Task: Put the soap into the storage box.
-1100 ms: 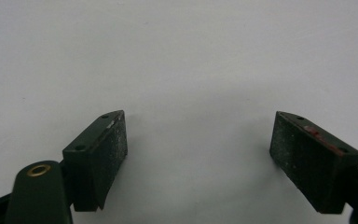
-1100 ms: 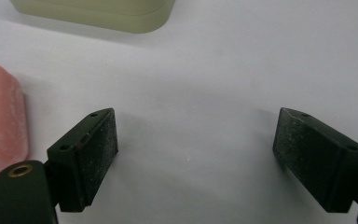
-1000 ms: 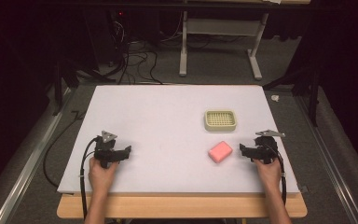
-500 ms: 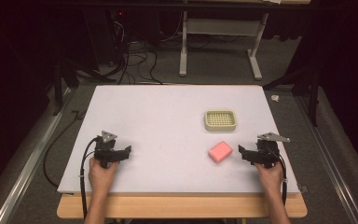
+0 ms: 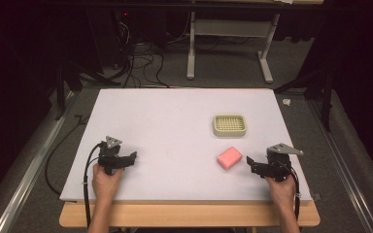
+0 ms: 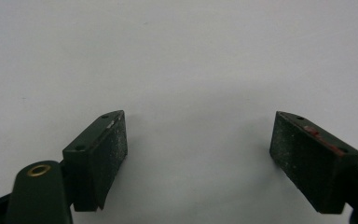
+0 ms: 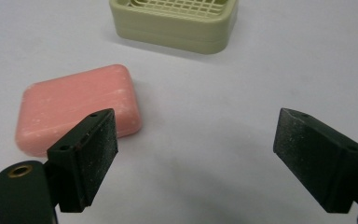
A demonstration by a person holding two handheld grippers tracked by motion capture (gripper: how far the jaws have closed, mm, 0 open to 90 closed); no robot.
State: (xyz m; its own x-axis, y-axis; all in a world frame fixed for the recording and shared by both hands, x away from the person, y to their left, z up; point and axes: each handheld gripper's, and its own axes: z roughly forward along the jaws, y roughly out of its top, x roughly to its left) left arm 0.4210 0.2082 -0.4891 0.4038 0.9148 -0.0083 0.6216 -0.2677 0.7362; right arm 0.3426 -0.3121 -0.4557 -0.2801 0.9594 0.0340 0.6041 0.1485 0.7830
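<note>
- Scene: a white table (image 5: 175, 121) carries two items, a pink soap bar (image 5: 229, 158) and a pale green soap dish (image 5: 229, 124) with a grid insert. The bar lies flat on the table, just near of the dish and apart from it.
- Right gripper (image 5: 252, 166): low over the table, just right of the bar, not touching it. In the right gripper view its jaws stand wide apart with nothing between them; the bar (image 7: 77, 108) sits left of the gap and partly behind the left-hand jaw, with the dish (image 7: 175, 21) farther off.
- Left gripper (image 5: 131, 158): near the near-left part of the table, well apart from both items. Its own view shows the jaws spread wide over bare table (image 6: 182, 60), holding nothing.
- Our reading of the step in hand: bringing the right gripper onto the bar, probably to set it in the dish.
- To do it well, we judge:
  - shift the gripper left so the bar centres in the gap, rather than nudging it with one jaw;
  - keep the jaws wide until both pads flank the bar's sides;
  - approach low and level, since the bar is thin and lies flat;
  - close gently; soap may be slick and could squirt out.
- The left gripper seems unneeded for now.
</note>
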